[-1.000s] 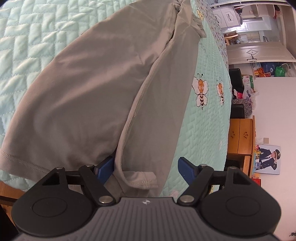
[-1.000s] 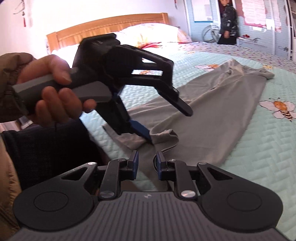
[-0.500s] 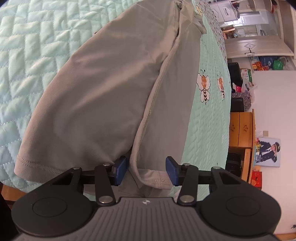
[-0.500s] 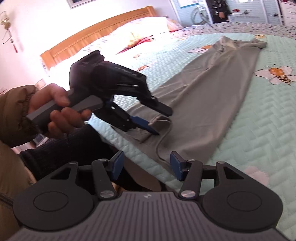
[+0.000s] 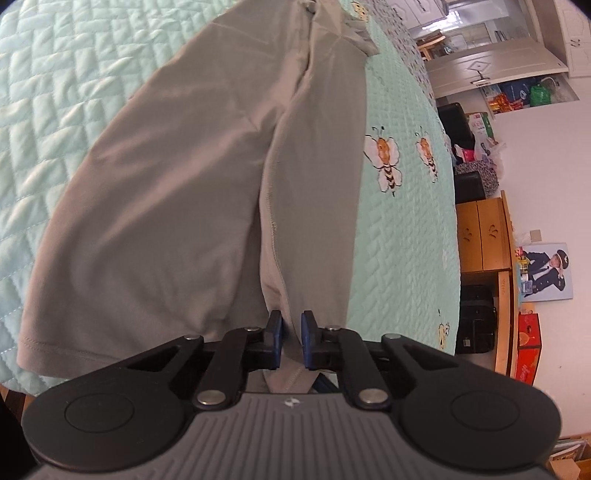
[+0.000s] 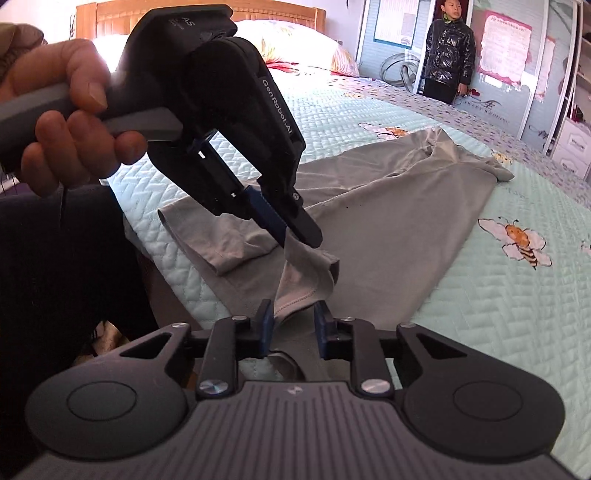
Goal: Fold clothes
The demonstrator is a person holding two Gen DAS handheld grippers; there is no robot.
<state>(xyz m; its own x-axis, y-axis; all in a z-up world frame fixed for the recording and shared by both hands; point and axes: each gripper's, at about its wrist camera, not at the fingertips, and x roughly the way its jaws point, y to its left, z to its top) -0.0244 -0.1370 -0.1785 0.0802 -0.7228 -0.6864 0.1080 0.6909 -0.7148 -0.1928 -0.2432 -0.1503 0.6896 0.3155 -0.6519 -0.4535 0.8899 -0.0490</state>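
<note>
A grey long-sleeved top (image 5: 166,203) lies spread on the teal quilted bedspread (image 5: 55,92), one sleeve (image 5: 317,177) folded along its body. My left gripper (image 5: 291,338) is shut on the cuff end of that sleeve. In the right wrist view the left gripper (image 6: 301,238), held by a hand (image 6: 74,110), pinches the cuff (image 6: 303,280) and holds it a little above the top (image 6: 388,221). My right gripper (image 6: 292,325) sits just below the hanging cuff. Its fingers stand a narrow gap apart, with the cuff's hem at their tips but not pinched.
The bedspread (image 6: 498,314) with bee prints stretches right and far. Pillows (image 6: 295,48) and a wooden headboard (image 6: 110,14) lie at the back. A person (image 6: 447,55) stands by the far door. A wooden cabinet (image 5: 480,236) and boxes stand past the bed's edge.
My left gripper closed on the sleeve cuff and raised it. My right gripper opened wide, then narrowed its gap and came in under the cuff.
</note>
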